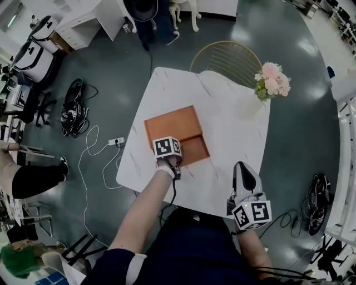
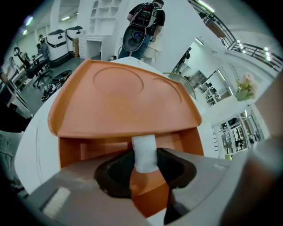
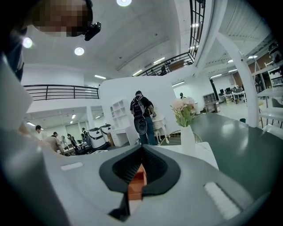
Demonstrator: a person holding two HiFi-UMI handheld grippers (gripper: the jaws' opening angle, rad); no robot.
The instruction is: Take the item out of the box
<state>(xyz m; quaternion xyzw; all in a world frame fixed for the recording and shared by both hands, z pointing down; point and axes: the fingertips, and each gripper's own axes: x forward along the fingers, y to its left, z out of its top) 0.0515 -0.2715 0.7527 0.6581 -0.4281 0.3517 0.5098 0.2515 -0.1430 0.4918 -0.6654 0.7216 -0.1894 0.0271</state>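
Note:
An orange box (image 1: 194, 151) lies open on the white marble table (image 1: 233, 133), its flat lid (image 1: 172, 125) folded back to the far left. My left gripper (image 1: 168, 150) points steeply down over the box's near edge. In the left gripper view a small white item (image 2: 143, 148) stands upright in the box (image 2: 88, 148) under the raised lid (image 2: 124, 97). It sits between the left gripper's (image 2: 144, 155) black pads and touches both. My right gripper (image 1: 243, 168) hovers near the table's near right edge, jaws together and empty. Its own view shows only a sliver of the box (image 3: 137, 181) through the slit.
A vase of pink flowers (image 1: 271, 80) stands at the table's far right corner. A gold wire chair (image 1: 225, 55) is behind the table. Cables and a power strip (image 1: 115, 142) lie on the floor to the left. A person (image 1: 150, 16) stands beyond.

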